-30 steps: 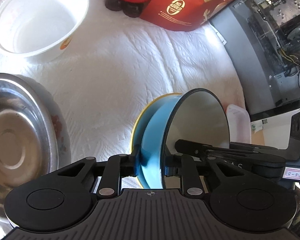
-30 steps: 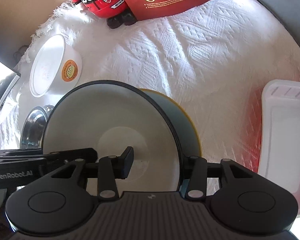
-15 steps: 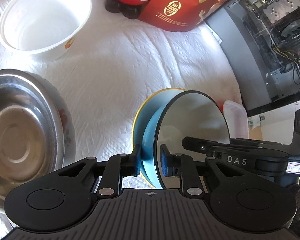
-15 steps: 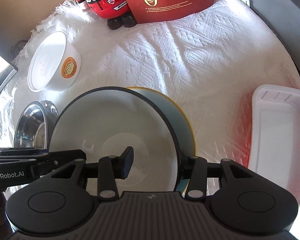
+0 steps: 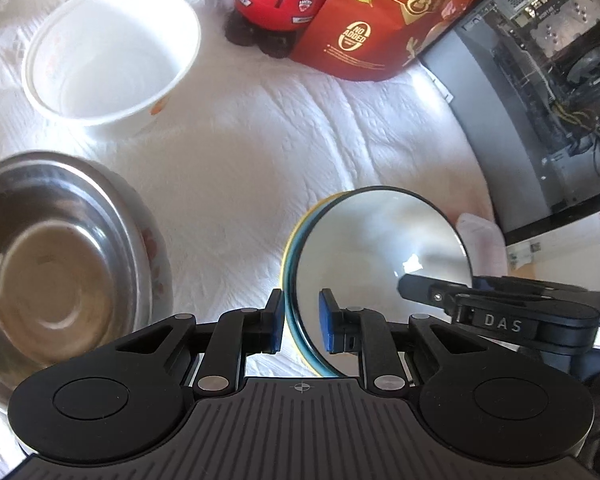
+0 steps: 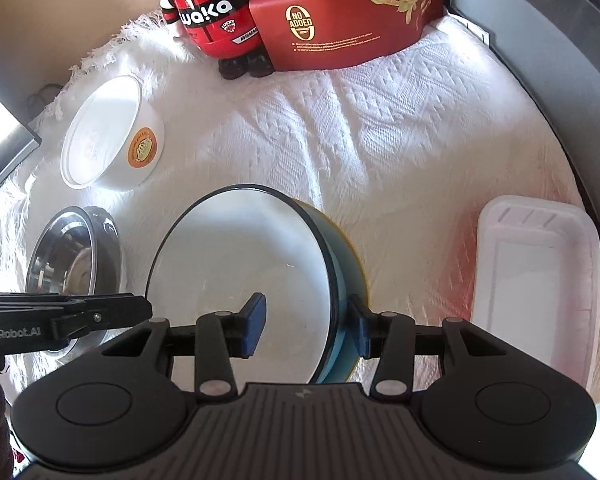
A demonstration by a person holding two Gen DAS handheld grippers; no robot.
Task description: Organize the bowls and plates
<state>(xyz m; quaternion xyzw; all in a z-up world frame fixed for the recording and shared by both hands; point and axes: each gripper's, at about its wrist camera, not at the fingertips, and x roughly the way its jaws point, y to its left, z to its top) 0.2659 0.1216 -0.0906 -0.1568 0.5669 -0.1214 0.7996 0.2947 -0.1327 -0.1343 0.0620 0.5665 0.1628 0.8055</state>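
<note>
A blue bowl with a white inside (image 5: pixel 380 248) (image 6: pixel 244 276) rests on a yellow plate (image 5: pixel 290 248) (image 6: pixel 358 264) on the white cloth. My left gripper (image 5: pixel 300 320) is open, its pads either side of the bowl's left rim without pressing it. My right gripper (image 6: pixel 306 326) is open, its pads straddling the bowl's right wall with gaps. A steel bowl (image 5: pixel 48 264) (image 6: pixel 72 256) sits in a floral dish (image 5: pixel 154 248) at the left. A white paper bowl (image 5: pixel 108 52) (image 6: pixel 108 136) stands behind it.
A red toy figure (image 6: pixel 216 12) and a red snack bag (image 6: pixel 340 12) stand at the back. A white plastic tray (image 6: pixel 536 276) lies at the right. An open computer case (image 5: pixel 548 80) borders the cloth's right side.
Both grippers have opened and let go of the blue bowl. The bowl, tilted up on edge before, has settled flatter onto the yellow plate. Both cameras have pulled back slightly.
</note>
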